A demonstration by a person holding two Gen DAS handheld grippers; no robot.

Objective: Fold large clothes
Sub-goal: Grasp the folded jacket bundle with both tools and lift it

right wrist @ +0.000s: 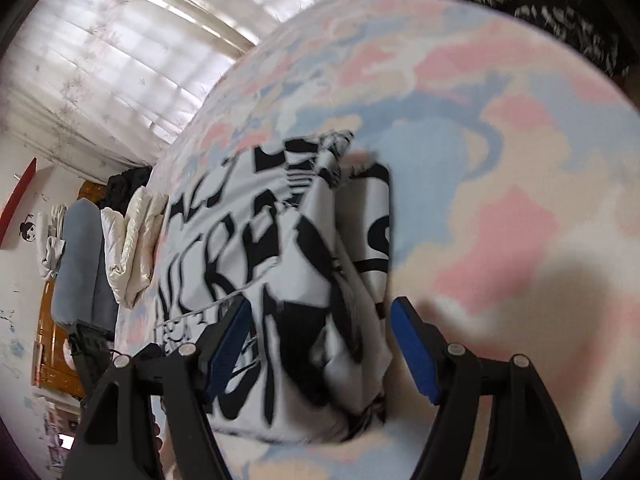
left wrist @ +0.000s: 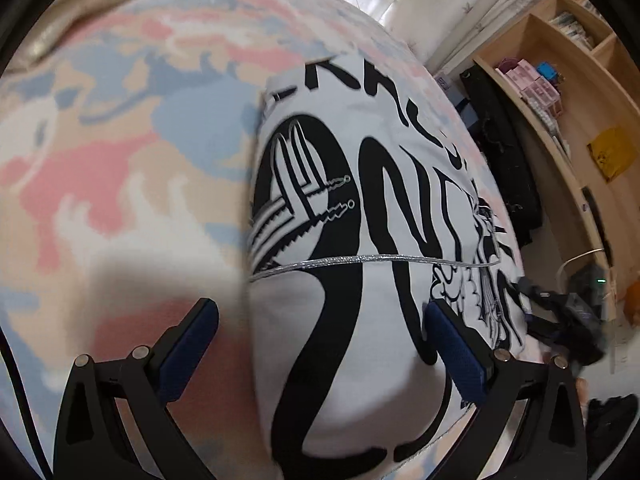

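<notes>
On bedspread [left wrist: 120, 140] | garment [left wrist: 340, 220] beneath gaping left gripper [left wrist: 320, 332]

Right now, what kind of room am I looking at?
Most likely a bedroom in a home. A folded black-and-white printed garment lies on a bed spread patterned in pink, blue and cream; sheer curtains cover a bright window, and wooden shelves hold small boxes.

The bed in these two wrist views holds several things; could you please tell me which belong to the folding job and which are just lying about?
Part of the job:
- white garment with black print
- left gripper, open
- right gripper, open

Just lying about:
- pastel bedspread
- cream quilt
- wooden shelves
- curtains
</notes>
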